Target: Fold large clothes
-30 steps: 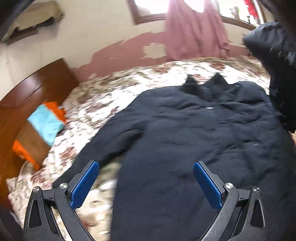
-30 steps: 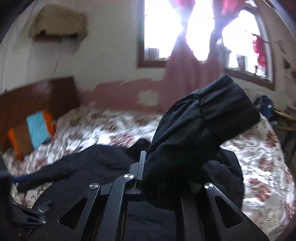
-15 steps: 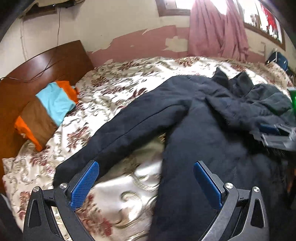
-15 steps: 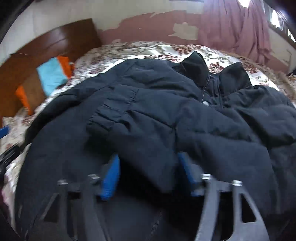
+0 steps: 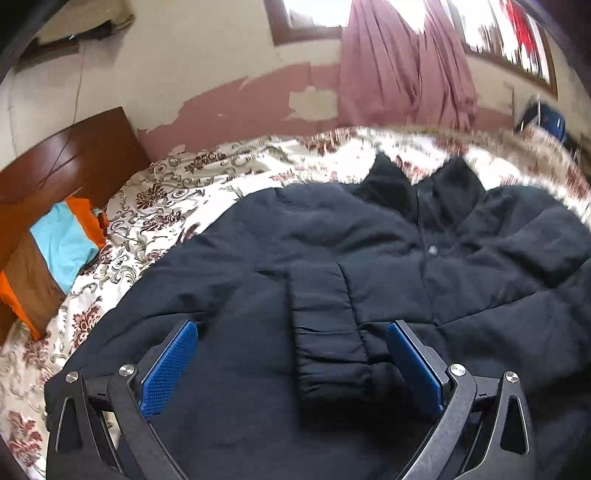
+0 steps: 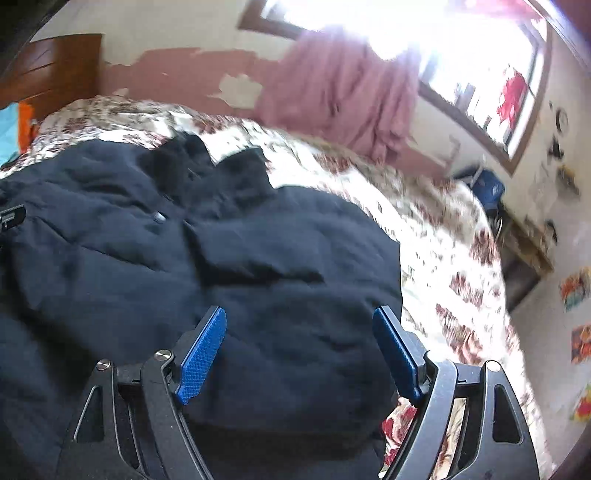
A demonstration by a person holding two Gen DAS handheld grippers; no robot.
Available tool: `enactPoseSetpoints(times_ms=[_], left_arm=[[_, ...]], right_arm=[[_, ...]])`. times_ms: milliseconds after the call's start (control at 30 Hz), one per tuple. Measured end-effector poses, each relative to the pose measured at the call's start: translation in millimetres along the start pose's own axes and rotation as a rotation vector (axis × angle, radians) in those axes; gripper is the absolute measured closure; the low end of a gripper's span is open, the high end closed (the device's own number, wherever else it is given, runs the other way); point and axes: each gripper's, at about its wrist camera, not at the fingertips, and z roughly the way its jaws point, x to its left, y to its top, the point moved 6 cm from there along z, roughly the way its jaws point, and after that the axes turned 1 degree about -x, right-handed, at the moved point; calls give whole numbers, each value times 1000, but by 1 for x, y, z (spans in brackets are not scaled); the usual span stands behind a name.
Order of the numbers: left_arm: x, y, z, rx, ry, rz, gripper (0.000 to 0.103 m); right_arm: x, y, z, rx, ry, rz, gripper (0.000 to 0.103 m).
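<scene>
Left claw (image 5: 291,365) spread wide, blue pads (image 5: 168,369) well apart, nothing pinched between them; it hangs over the lower front of the dark jacket (image 5: 332,295). Right between those pads lies a sleeve (image 5: 325,332), folded across the jacket's chest, its gathered cuff (image 5: 332,373) nearest the claw. Right claw (image 6: 299,350) is just as wide apart, gripping nothing, poised over the jacket's (image 6: 184,277) side panel near its edge. One blue pad (image 6: 201,356) sits above the dark cloth, the other over the jacket's edge where the flowered cover shows.

Moving out from the jacket: its collar (image 5: 424,188) points away from both claws, two flaps standing up, a small snap (image 5: 431,251) just below them on the front. The jacket lies flat on the bed (image 5: 184,206), spread over a cream cover with dark red flowers. Past the jacket's shoulder, at the wooden headboard (image 5: 66,162), sits a pillow (image 5: 48,258) in orange, light blue and brown. Beyond the collar, a pink curtain (image 5: 399,70) hangs under a bright window (image 6: 369,22), and the wall (image 5: 221,107) behind shows peeling paint. Off the jacket's other side, past the bed, a blue bag (image 6: 487,188) rests by the wall; details there are blurred
</scene>
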Motion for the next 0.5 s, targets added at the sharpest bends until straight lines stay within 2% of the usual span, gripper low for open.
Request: enactPoseSetpoints(times_ms=[100,200,367,500], left_arm=[[-11,-12,20,50,58,58,0],[-12,-21,31,82,67,66,0],[-17,-28,32,55,99,96,0],[-20,-28,35,53,116,111,0]], right_arm=[[6,-16,21,30,69,61,26],[16,-18,31,22,89,71,21],[23,-24,54,3,94,83,18],[25,-23,57,-15,87,84,17]])
